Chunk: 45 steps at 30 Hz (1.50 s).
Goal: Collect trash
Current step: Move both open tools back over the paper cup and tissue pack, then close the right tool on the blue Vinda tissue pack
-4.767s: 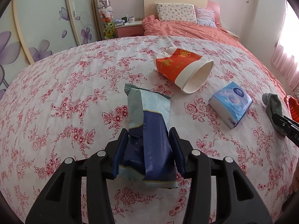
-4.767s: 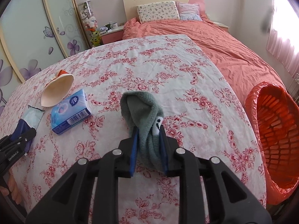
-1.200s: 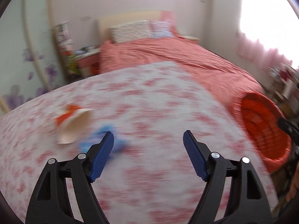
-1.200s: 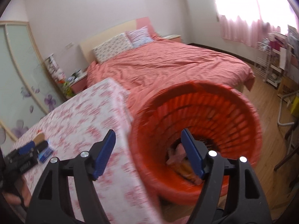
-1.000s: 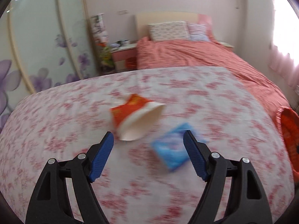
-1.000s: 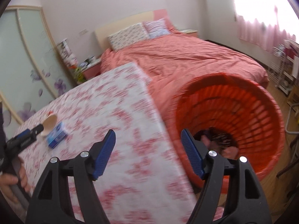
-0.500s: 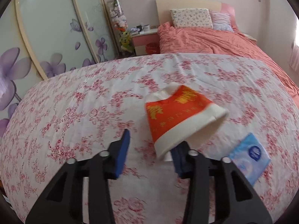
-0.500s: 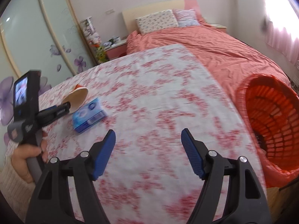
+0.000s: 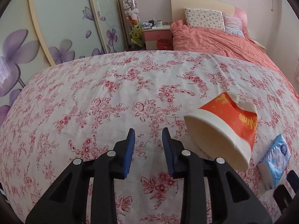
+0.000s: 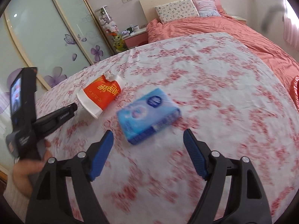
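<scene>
A torn red and white paper cup (image 9: 226,127) lies on its side on the floral table cloth (image 9: 112,93), just right of my left gripper (image 9: 147,138), which is partly closed with nothing between its pads. The cup also shows in the right wrist view (image 10: 101,95), with the left gripper's tip (image 10: 70,110) beside its rim. A blue tissue pack (image 10: 149,112) lies just ahead of my right gripper (image 10: 148,141), which is wide open and empty. The pack also shows at the right edge of the left wrist view (image 9: 274,158).
An orange-pink bed (image 9: 214,41) with pillows stands behind the table. A pink nightstand (image 9: 157,35) and sliding wardrobe doors (image 9: 61,28) are at the back left. The red basket's edge (image 10: 295,91) shows at far right. My left hand holds its gripper's handle (image 10: 24,115).
The left gripper has narrowed and swung left, so the cup now lies to its right. The right gripper has moved in over the table toward the tissue pack, staying wide open.
</scene>
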Available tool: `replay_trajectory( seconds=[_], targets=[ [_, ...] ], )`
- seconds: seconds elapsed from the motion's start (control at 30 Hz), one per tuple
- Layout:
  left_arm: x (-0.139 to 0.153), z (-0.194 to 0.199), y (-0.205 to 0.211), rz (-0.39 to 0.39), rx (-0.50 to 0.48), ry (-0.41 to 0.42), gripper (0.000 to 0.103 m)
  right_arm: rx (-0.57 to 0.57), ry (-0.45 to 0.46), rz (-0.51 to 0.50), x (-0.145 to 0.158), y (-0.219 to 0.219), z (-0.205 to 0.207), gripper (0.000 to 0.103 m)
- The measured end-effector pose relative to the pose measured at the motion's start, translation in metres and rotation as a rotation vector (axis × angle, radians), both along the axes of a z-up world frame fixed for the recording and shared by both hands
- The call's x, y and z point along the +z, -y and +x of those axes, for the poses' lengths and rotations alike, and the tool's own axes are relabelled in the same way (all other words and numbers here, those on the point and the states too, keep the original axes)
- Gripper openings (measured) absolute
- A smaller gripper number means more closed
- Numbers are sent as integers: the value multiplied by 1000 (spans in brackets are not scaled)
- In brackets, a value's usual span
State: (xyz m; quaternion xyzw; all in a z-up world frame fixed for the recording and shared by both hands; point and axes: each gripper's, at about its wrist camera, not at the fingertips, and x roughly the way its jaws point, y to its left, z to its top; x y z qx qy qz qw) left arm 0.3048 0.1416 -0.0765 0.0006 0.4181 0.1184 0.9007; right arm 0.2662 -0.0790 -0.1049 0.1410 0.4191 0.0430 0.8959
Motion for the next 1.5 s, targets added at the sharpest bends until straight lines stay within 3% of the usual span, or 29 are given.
replay_trajectory(
  seconds=[0.07, 0.17, 0.33, 0.4, 0.47, 0.53, 0.73, 0.87, 1.0, 1.03, 1.17, 1.5],
  targets=[
    [0, -2, -1, -12, -3, -1, 31, -21, -6, -31, -3, -7, 7, 76],
    [-1, -5, -2, -19, -10, -1, 31, -61, -10, -87, -2, -2, 12, 66],
    [-1, -6, 0, -43, -34, 5, 31, -206, -16, -114, 0, 43, 14, 62],
    [-1, -5, 2, -46, -42, 10, 32, -190, -11, -45, 4, 53, 11, 64],
    [0, -2, 2, -40, -43, 12, 32, -148, -7, -7, 7, 48, 8, 74],
    [0, 0, -1, -46, -36, 10, 32, -111, -4, -3, 7, 34, 8, 81],
    [-1, 1, -7, -49, -37, 3, 33, -41, -32, -83, -6, -13, 19, 81],
    [-3, 3, -7, -57, -49, -3, 34, -74, -37, -146, -4, -10, 19, 68],
    [-4, 5, -4, -64, -65, 1, 39, -182, -46, -158, -5, 21, 19, 64],
    [-4, 6, -2, -63, -72, 2, 39, -182, -38, -131, -5, 28, 18, 64],
    [-4, 11, 6, -46, -89, 5, 41, -164, -17, -67, -1, 32, 20, 83],
    [-4, 29, 16, 1, -129, 1, 45, -277, -68, -77, -6, 25, 62, 83]
  ],
)
